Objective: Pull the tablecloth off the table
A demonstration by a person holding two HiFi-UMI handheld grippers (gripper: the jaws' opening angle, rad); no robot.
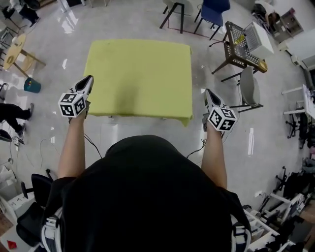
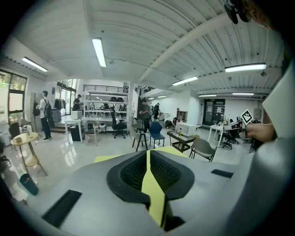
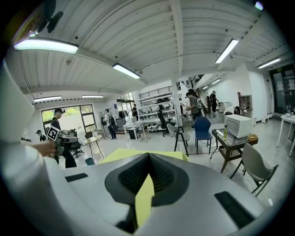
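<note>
A yellow-green tablecloth [image 1: 140, 78] lies flat over the square table, its near right corner drooping over the edge. My left gripper [image 1: 87, 78] hangs at the cloth's near left edge. My right gripper [image 1: 206, 91] is just off the near right corner. In the left gripper view the jaws [image 2: 148, 154] are shut, and a thin yellow strip of cloth [image 2: 154, 193] shows in the slit between them. The right gripper [image 3: 147, 159] is also shut, with the same yellow sliver [image 3: 143, 198] in its slit. Neither view shows whether cloth is pinched.
Behind the table stand a black stool [image 1: 174, 12] and a blue chair [image 1: 214, 12]. To the right are a wire cart with a white box [image 1: 243, 44] and a grey chair [image 1: 248, 88]. On the left are a round wooden table [image 1: 15, 49], a teal bin [image 1: 32, 85] and a person's legs [image 1: 12, 113].
</note>
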